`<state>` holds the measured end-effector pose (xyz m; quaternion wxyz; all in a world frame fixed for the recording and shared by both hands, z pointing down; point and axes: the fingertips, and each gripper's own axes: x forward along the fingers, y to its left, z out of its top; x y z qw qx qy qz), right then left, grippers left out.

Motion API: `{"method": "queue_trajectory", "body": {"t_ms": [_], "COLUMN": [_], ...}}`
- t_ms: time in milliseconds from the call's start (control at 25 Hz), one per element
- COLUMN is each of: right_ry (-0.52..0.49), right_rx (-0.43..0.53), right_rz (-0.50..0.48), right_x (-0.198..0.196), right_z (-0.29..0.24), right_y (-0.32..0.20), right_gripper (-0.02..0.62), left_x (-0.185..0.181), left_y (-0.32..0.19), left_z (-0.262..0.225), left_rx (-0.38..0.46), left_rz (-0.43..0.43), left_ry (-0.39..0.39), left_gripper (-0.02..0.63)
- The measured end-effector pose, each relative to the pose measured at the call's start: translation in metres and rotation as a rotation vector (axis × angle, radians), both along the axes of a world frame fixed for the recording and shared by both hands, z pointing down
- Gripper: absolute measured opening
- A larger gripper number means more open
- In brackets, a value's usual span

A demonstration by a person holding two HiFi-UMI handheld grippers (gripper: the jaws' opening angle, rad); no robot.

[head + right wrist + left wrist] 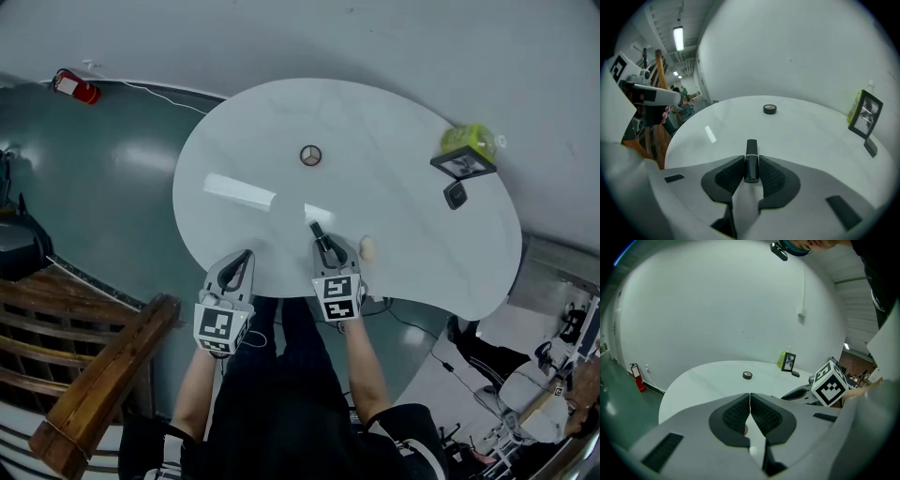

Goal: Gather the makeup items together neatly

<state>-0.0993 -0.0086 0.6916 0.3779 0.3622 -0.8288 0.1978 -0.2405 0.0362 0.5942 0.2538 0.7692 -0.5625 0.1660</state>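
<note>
At the tabletop's seven o'clock edge, the left hand-held gripper is clenched on nothing. At six o'clock the right hand-held gripper grasps a black lipstick. A round compact lies toward eleven o'clock.

A black lipstick sits gripped in the right tool; round dark case lies mid-table

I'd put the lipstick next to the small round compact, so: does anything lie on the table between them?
Nothing visible does. From the lipstick in the right gripper to the round compact the table is bare; the beige sponge lies off to the side.
</note>
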Motion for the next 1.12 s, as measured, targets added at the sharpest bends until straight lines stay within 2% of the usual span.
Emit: {"method": "queue_trajectory", "body": {"t_ms": [160,440,1120], "right_ry": [0.011,0.020,0.013], "right_rx": [-0.007,-0.022,-0.028], "right_rz": [0.127,0.272,0.490], "right_x": [0.020,0.050,0.068], "right_z": [-0.004,-0.001,0.006], "right_y": [-0.006,0.003,0.026], "right_gripper": [0.110,0.110,0.110], "left_x": [0.008,0.022,0.048], "left_y": [-0.005,-0.011,-0.020], "left_z": [-0.005,-0.006,0.008], "left_rx": [0.007,0.009,-0.015], "left_rz": [0.036,0.113,0.301], "left_ry": [-0.002,-0.002,-0.002], "left_gripper": [0.020,0.020,0.020]}}
